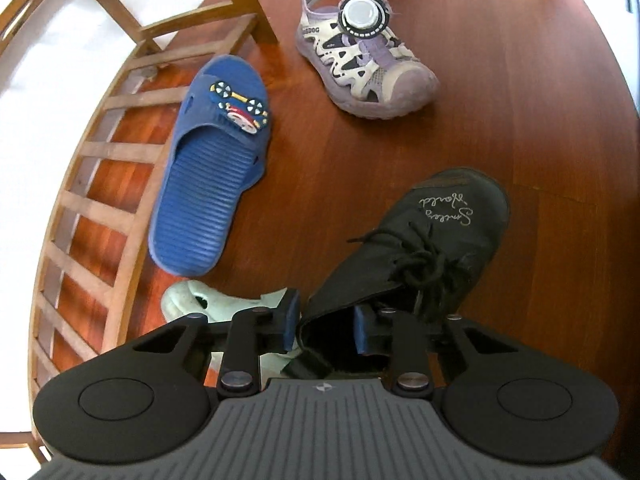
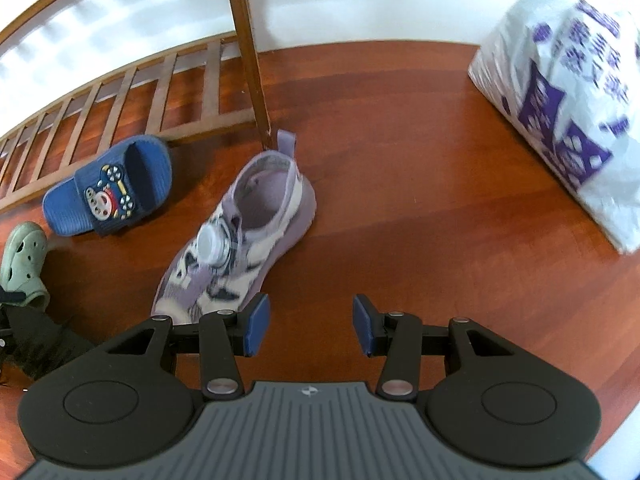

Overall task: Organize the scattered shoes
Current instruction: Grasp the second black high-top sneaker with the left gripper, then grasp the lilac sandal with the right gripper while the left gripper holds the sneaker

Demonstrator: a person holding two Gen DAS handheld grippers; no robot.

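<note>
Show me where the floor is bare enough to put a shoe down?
The widest bare patch lies between the purple sandal and the white-and-purple bag. A narrower strip runs between the blue slipper and the black lace-up shoe. It is crowded by the wooden rack, where the green clog lies.

Reddish wooden floor (image 2: 400, 160); slatted wooden rack (image 2: 132, 92) lying along white wall (image 2: 360, 0), upright wooden leg (image 2: 248, 60) at its end; white bag with purple print (image 2: 568, 100) on floor, far right
</note>
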